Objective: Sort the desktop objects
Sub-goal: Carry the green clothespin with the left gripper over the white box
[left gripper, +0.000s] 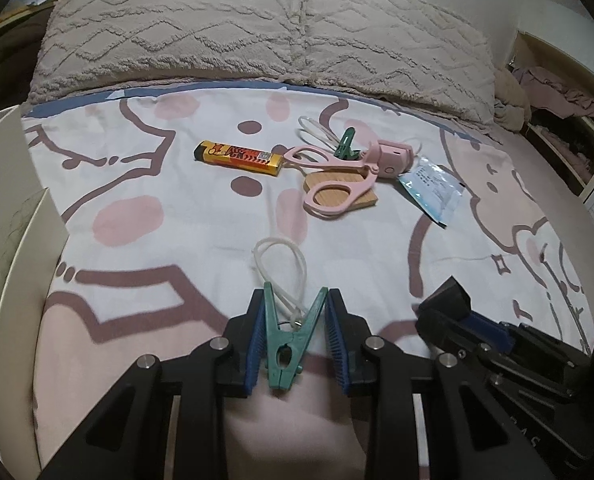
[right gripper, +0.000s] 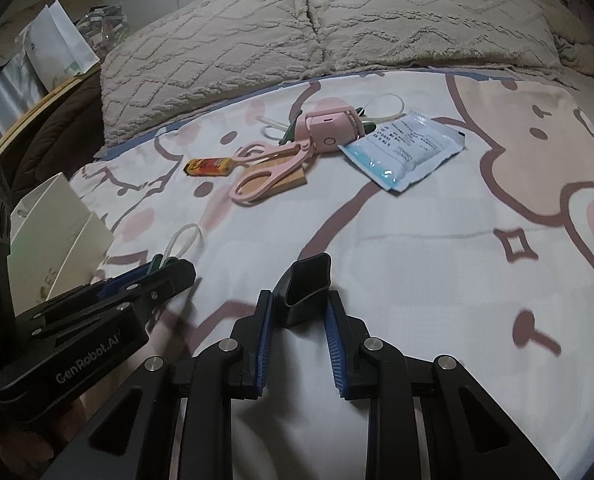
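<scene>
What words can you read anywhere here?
"GenRobot.AI" in white, on the side of the black left gripper.
Orange and yellow lighter: print too blurred to read.
Blue and white sealed packet: small text, unreadable.

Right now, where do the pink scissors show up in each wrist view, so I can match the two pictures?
Left wrist view: the pink scissors lie right of centre in the upper middle, one handle loop over the wooden block.
Right wrist view: the pink scissors lie left of centre in the upper middle, on the same block.
Shared landmark: the yellow lighter just left of the scissors in both views.
</scene>
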A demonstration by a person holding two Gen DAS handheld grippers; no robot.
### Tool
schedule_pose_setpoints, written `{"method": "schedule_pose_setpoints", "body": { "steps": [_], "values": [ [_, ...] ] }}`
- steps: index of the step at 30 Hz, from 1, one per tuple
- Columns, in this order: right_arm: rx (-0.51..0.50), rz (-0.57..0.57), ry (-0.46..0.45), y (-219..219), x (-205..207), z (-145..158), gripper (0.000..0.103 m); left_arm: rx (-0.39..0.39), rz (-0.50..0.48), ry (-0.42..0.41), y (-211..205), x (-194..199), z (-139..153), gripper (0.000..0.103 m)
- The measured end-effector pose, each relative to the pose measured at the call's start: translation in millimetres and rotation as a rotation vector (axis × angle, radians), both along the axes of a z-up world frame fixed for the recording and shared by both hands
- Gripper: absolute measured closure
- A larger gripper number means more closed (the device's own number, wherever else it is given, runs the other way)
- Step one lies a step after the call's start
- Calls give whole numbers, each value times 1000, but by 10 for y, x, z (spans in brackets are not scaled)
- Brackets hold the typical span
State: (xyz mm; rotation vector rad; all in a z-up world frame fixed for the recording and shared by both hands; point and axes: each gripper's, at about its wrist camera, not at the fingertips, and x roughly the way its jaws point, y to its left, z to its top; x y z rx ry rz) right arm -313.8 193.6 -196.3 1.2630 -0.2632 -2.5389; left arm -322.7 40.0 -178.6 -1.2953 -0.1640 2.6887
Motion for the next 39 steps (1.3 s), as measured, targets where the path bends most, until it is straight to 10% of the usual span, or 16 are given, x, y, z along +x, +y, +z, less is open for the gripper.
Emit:
{"method": "schedule_pose_setpoints", "body": {
  "steps": [39],
  "values": [
    [99,68,355,-223,1764,1041,77,-4,69,226,-233,1717,959,74]
  ]
}}
